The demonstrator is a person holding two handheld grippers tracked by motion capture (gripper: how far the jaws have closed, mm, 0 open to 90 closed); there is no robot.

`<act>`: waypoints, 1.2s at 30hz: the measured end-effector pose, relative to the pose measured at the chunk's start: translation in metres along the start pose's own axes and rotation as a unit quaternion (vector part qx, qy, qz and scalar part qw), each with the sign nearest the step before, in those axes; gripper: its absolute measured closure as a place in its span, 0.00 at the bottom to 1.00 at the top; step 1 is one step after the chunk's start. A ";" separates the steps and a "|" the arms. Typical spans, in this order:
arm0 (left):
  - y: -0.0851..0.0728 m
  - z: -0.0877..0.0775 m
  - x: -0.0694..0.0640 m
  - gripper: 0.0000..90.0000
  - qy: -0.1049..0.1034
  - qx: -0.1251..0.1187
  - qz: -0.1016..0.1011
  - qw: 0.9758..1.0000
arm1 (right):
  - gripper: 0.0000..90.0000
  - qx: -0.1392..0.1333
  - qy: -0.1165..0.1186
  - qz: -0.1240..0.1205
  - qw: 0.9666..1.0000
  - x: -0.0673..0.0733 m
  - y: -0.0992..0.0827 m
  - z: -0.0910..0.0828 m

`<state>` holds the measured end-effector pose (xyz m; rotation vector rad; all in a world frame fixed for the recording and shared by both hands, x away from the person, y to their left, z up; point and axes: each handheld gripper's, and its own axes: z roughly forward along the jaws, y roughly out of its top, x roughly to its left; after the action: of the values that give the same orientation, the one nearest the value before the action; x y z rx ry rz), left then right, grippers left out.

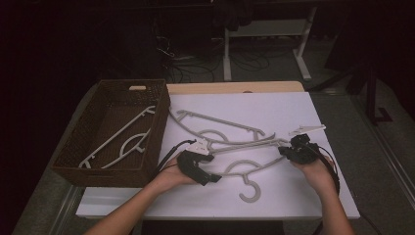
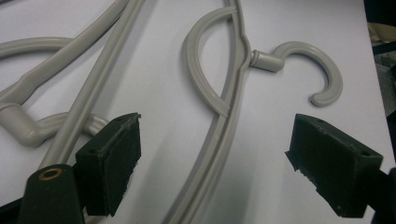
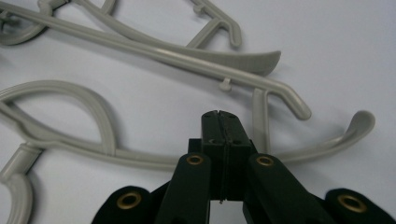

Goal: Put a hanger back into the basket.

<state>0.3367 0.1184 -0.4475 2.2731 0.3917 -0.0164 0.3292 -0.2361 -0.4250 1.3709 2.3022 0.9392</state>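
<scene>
Several grey plastic hangers lie crossed on the white table (image 1: 293, 105). The nearest hanger (image 1: 244, 169) has its hook (image 1: 249, 191) toward the front edge. My left gripper (image 1: 213, 168) is at that hanger's left arm. In the left gripper view it stands open (image 2: 217, 140), and the hanger's bar (image 2: 224, 135) runs up between the two pads, with the hook (image 2: 308, 65) beyond. My right gripper (image 1: 285, 151) is at the hanger's right end. In the right gripper view it is shut (image 3: 219, 121), with nothing seen between the pads. The hanger's arm (image 3: 70, 144) passes underneath.
A brown wicker basket (image 1: 98, 166) stands at the table's left with one hanger (image 1: 122, 142) inside. Two more hangers (image 1: 220, 121) lie overlapped behind the nearest one, close to the basket's right wall. Bare white table lies to the back right and along the front.
</scene>
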 end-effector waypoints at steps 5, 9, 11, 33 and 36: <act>0.000 0.001 0.000 0.19 -0.002 0.002 0.002 1.000 | 0.99 -0.001 -0.010 -0.002 1.000 -0.004 0.015 0.010; 0.000 0.000 -0.001 0.19 -0.002 0.001 0.002 1.000 | 0.99 0.001 -0.014 -0.003 1.000 -0.007 0.024 0.018; 0.000 -0.002 0.000 0.19 -0.002 -0.001 0.001 1.000 | 0.99 0.006 -0.017 -0.002 1.000 -0.008 0.032 0.030; 0.001 0.002 -0.005 0.19 -0.024 0.010 0.015 1.000 | 0.99 0.050 -0.006 -0.032 0.998 0.003 0.042 0.058; 0.001 0.004 -0.007 0.20 -0.031 0.015 0.019 0.999 | 0.99 0.055 -0.006 -0.033 0.998 0.003 0.041 0.059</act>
<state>0.3310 0.1131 -0.4480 2.3024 0.3176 -0.0745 0.3880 -0.1971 -0.4412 1.3304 2.4054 0.7939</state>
